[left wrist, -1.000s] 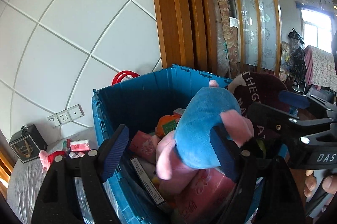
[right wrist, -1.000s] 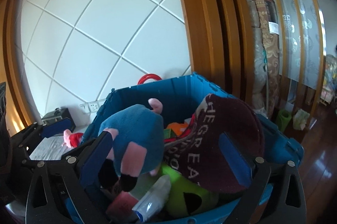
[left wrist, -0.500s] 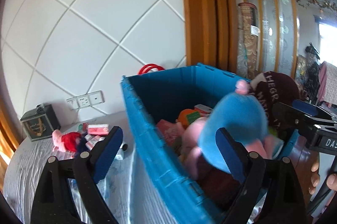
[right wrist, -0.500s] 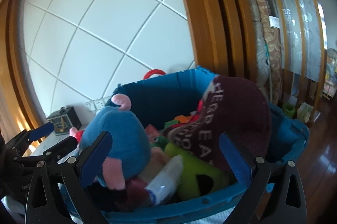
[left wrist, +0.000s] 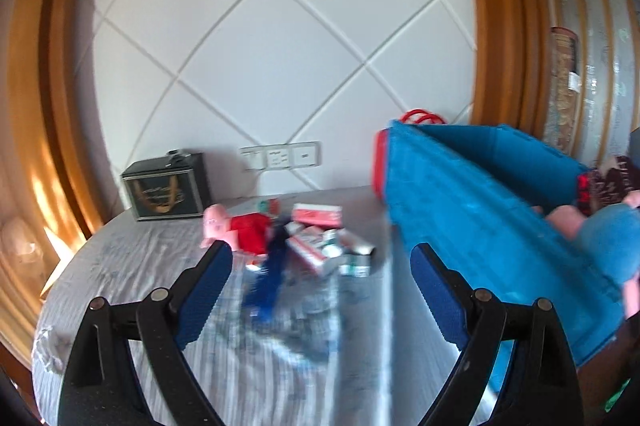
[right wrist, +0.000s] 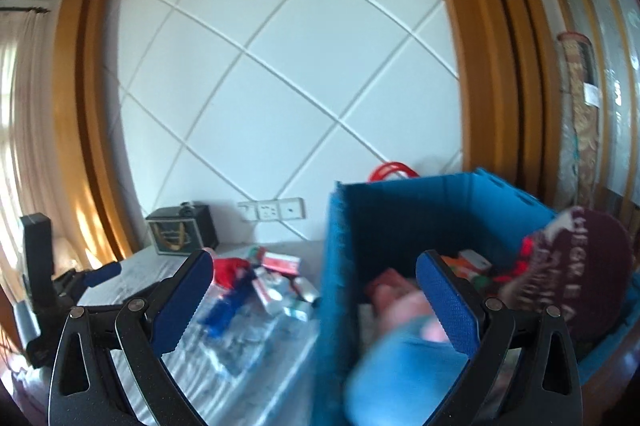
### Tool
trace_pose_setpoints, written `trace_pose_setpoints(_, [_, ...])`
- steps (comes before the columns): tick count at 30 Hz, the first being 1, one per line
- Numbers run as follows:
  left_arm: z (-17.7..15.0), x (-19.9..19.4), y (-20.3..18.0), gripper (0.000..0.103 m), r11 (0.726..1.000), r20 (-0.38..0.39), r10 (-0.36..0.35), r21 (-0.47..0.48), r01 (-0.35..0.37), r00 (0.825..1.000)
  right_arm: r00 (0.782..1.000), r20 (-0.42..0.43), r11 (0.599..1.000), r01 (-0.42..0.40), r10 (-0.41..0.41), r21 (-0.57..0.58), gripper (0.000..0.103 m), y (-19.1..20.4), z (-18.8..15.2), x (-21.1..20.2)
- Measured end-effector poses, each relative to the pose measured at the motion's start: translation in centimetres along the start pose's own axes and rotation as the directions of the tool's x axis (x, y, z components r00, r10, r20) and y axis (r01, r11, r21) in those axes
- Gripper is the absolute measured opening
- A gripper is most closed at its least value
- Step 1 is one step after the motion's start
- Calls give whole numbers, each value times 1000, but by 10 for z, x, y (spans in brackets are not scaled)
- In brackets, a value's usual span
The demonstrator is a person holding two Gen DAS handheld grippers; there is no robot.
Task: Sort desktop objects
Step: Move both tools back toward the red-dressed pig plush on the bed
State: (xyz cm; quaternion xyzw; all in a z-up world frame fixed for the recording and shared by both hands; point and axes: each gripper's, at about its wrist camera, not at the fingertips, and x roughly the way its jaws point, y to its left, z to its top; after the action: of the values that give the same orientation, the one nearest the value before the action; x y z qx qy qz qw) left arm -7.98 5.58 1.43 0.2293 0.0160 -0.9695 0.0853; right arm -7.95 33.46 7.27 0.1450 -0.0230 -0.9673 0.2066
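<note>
Evidently a reach toward the next item was in hand: both the left gripper and right gripper were held with jaws apart and empty. Boxes lay piled near the table's far edge, beside the bin; closing on one was judged next.

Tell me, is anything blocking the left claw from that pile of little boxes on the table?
Nothing visible does. The open left claw looks straight at the boxes; the blue bin stands off to the right.
</note>
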Motion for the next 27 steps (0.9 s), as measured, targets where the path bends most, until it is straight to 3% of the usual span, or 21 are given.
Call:
trace_pose_setpoints(5, [-1,27,92,92,998,-48,57,-24,-58,997,1000,-26,999,-14,13,-40,103,76,1,39])
trace_pose_setpoints(9, [-2,52,157,92,996,-80,84,-28,-86,993,995,-96,999,-38,36,-16,103,129,-7,87])
trace_pose_setpoints(14, [-3,102,210,91,994,-162,87,-49,-96,983,978,-202,998,-51,46,-20,103,174,-15,152])
trace_pose_setpoints(20, [-2,180,234,92,995,-262,82,-27,-92,962,934,-353,996,-80,60,-43,103,199,-27,244])
trace_pose_setpoints(27, [2,266,247,92,996,-327,85,1,-90,941,862,-500,994,-108,83,-21,103,199,-49,356])
